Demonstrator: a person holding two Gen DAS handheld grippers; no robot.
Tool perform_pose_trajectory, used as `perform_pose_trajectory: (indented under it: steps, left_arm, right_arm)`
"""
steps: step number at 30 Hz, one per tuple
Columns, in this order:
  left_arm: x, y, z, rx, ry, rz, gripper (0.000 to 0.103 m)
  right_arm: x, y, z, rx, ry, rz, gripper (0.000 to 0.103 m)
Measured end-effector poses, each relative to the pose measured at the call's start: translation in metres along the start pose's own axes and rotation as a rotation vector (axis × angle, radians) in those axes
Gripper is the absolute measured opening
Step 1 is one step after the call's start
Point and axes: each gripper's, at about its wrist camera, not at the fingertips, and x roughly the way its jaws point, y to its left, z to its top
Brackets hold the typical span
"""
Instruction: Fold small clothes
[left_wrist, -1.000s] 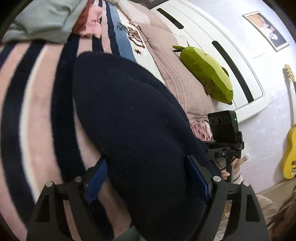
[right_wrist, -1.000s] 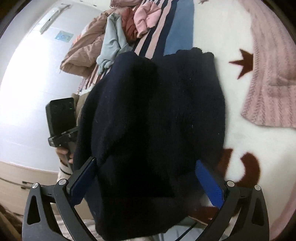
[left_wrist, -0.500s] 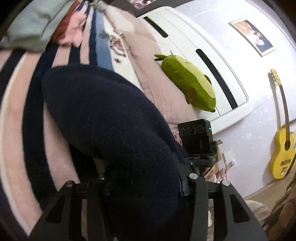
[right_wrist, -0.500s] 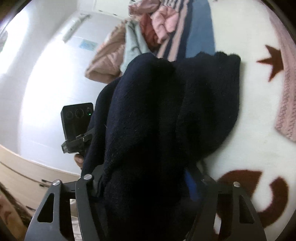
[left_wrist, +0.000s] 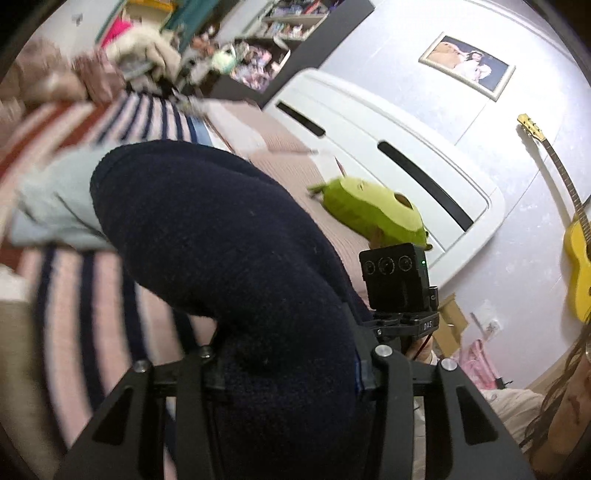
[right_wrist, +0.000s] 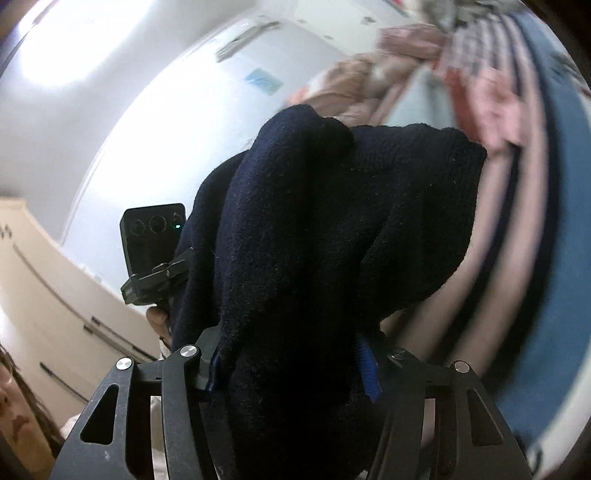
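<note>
Left wrist view: the left gripper (left_wrist: 288, 369) is clamped on a bunched edge of a navy knit garment (left_wrist: 221, 251), the thick fabric filling the space between its jaws, which have just been closing. The garment bulges forward over a striped pink-and-navy blanket (left_wrist: 62, 332) on the bed, with a pale blue-grey garment (left_wrist: 55, 206) lying just behind it. Farther back lies a heap of pinkish clothes (left_wrist: 55, 74), blurred. A green avocado-shaped plush toy (left_wrist: 369, 214) rests on a pink knitted cover (left_wrist: 295, 173) beside the white headboard (left_wrist: 388, 147). The right gripper's camera block (left_wrist: 397, 282) stands just beside the navy garment on its right. A yellow guitar (left_wrist: 580, 266) leans against the wall, below a framed picture (left_wrist: 467, 66). Part of a person shows at the lower right edge.

Right wrist view: the right gripper (right_wrist: 291, 365) is likewise clamped on the navy knit garment (right_wrist: 332, 229), its blue pads (right_wrist: 367, 369) pressing into the cloth from both sides, after its jaws have just been closing. The garment hangs in folds ahead of the gripper, above the striped blanket (right_wrist: 517, 240), whose broad blue band (right_wrist: 569, 258) runs along the right. The left gripper's camera block (right_wrist: 153, 236) sits just left of the garment, a hand (right_wrist: 157, 319) beneath it. A crumpled pile of pink clothes (right_wrist: 369, 81) lies at the far end of the bed, blurred. A wall-mounted air conditioner (right_wrist: 245, 35) hangs on the white wall.
</note>
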Motion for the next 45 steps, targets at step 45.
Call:
perform_pose_trajectory:
  steps: [45]
  left_arm:
    - [-0.218,0.225,-0.002,-0.181,0.029,0.680,0.060]
  right_arm:
    - [0.300,0.050,0.056,0.012,0.232,-0.205,0.063]
